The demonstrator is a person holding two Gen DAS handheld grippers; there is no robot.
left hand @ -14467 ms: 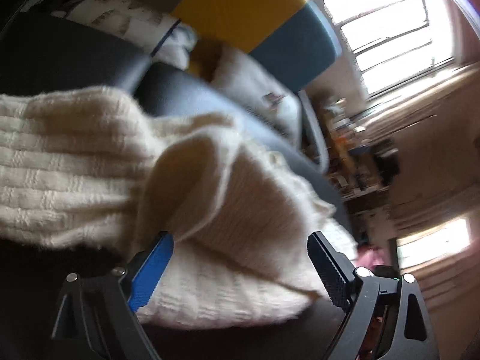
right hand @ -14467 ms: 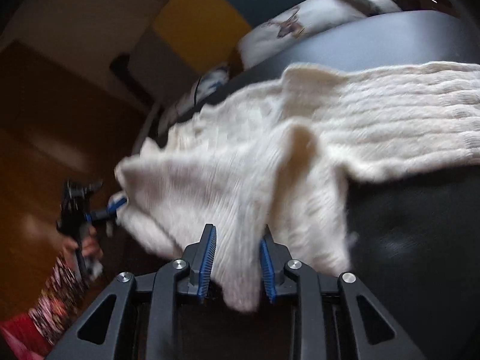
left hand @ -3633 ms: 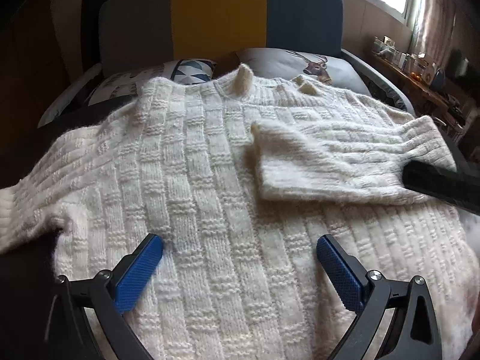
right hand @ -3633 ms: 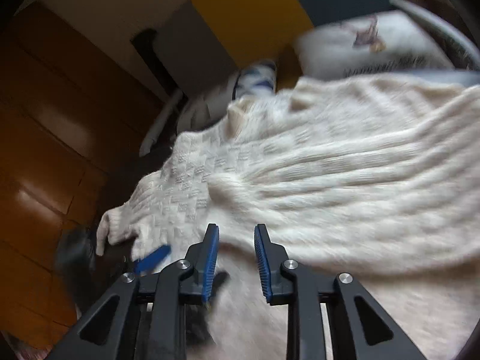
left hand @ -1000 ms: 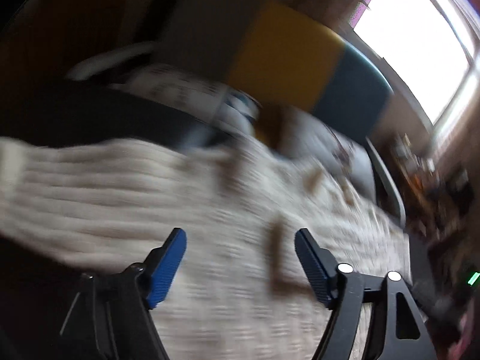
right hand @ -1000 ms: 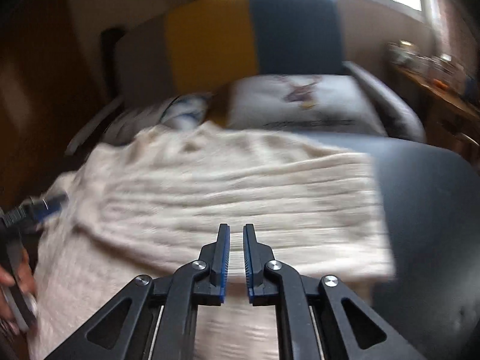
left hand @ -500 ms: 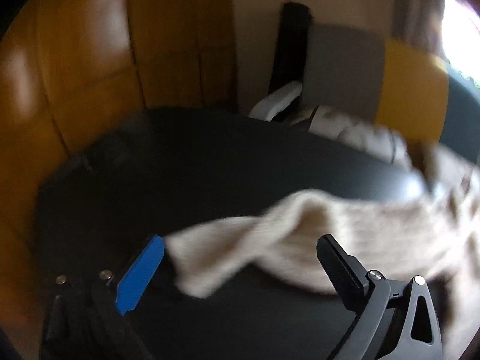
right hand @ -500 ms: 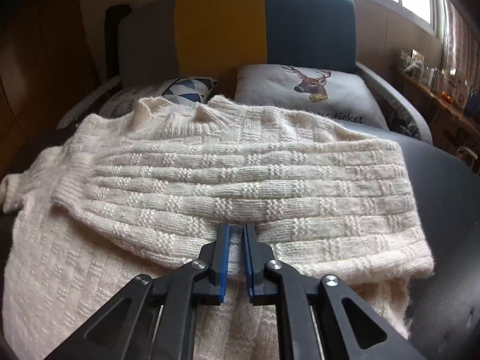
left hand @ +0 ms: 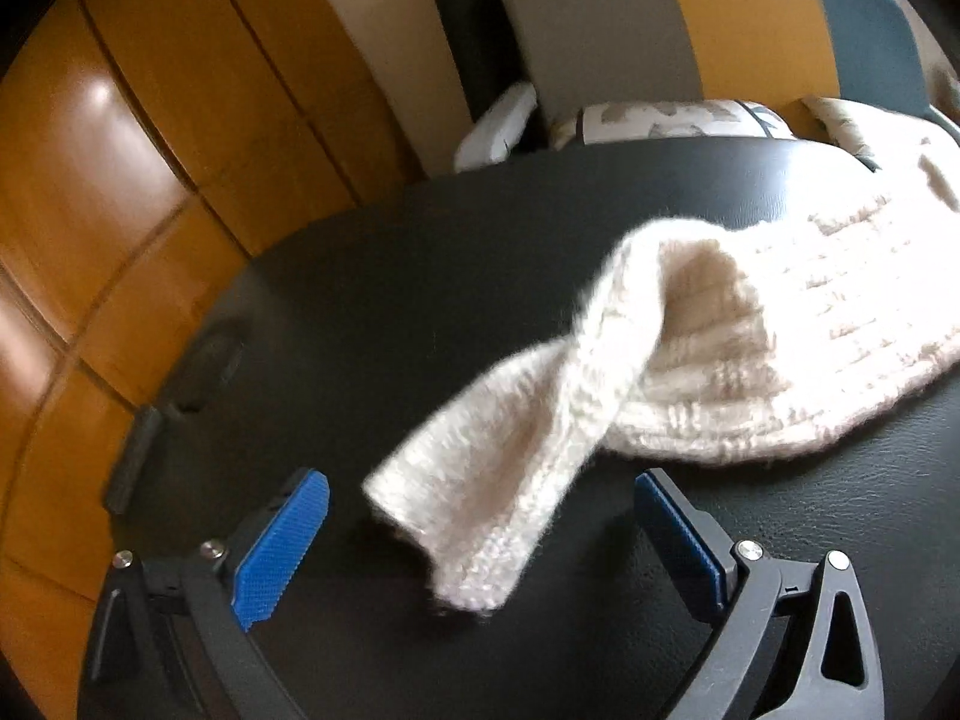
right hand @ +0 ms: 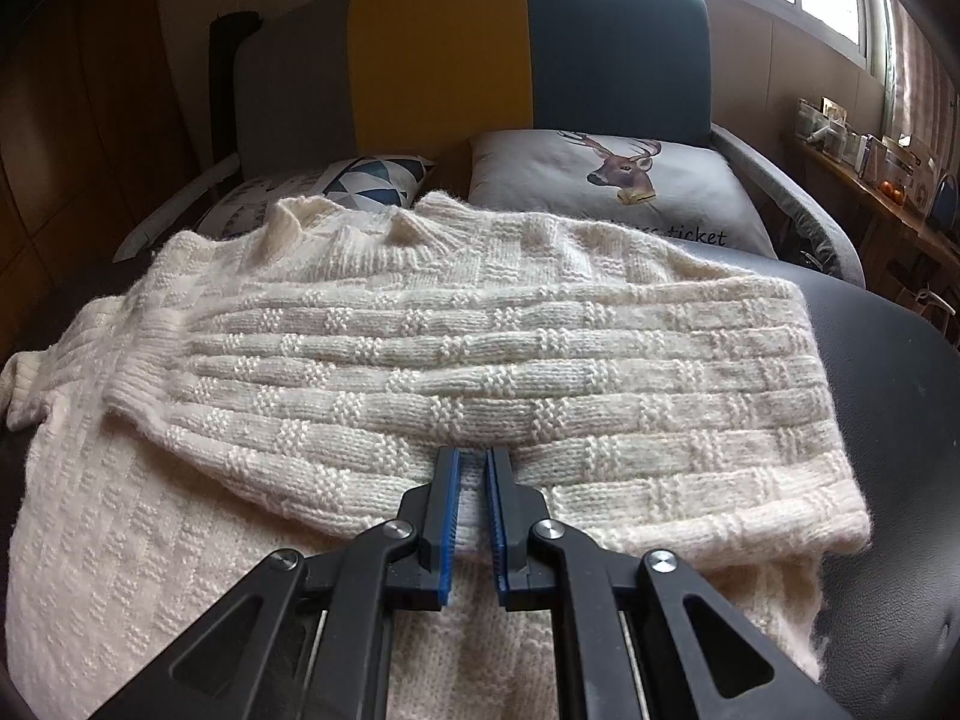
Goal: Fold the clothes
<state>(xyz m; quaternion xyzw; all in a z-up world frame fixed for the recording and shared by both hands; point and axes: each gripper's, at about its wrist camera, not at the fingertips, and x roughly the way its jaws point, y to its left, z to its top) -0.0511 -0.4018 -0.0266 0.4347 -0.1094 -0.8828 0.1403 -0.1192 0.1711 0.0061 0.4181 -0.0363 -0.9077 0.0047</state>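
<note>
Sweater (right hand: 420,360): cream knit, spread on the black surface (right hand: 900,420), one sleeve folded across the body.
Left tool (left hand: 480,540): jaws closing, pads clear of the loose cuff (left hand: 480,498) between them.
Right tool (right hand: 473,516): clenched, empty, over the sweater.

sweater (right hand: 420,360) on table (right hand: 888,420), 1 sleeve (right hand: 480,384) across its body, cushions (right hand: 600,192) and sofa (right hand: 528,48) behind

A black leather-look tabletop (right hand: 900,408) carries everything. A cream knit sweater (right hand: 420,360) lies spread directly on it, one sleeve (left hand: 510,468) trailing across the dark surface.
</note>
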